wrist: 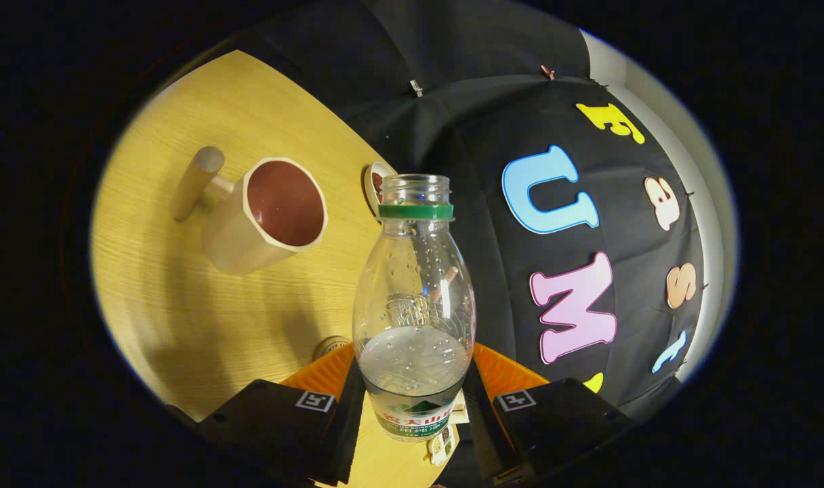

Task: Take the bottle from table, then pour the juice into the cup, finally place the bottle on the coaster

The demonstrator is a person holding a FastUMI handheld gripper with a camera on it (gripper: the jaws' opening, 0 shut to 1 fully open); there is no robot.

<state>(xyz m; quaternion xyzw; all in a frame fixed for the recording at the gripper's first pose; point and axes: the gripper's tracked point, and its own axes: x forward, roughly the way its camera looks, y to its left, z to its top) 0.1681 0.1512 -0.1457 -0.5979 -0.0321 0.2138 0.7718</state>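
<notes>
The gripper has the clear plastic bottle clamped between its two black fingers, which press against the lower body on either side, about at the label. The jaws stand only as far apart as the bottle is wide. The bottle is uncapped, with a green ring round its neck, and it holds a clear liquid that fills roughly the lower part; droplets cling to the inside of the glassy wall above the liquid line. It points straight ahead along the fingers, mouth away from the gripper.

To the left and farther off sits the cup, a beige faceted mug with a dark reddish-brown inside and a thick cylindrical handle sticking out on its far-left side. It rests on the light wooden table, well apart from the bottle. The whole view is tilted, so the table runs up the left side.

Just behind the bottle's neck, at the table's edge, a small round pale object peeks out; I cannot tell what it is. Near the left finger, a small round cap-like thing lies on the table.
</notes>
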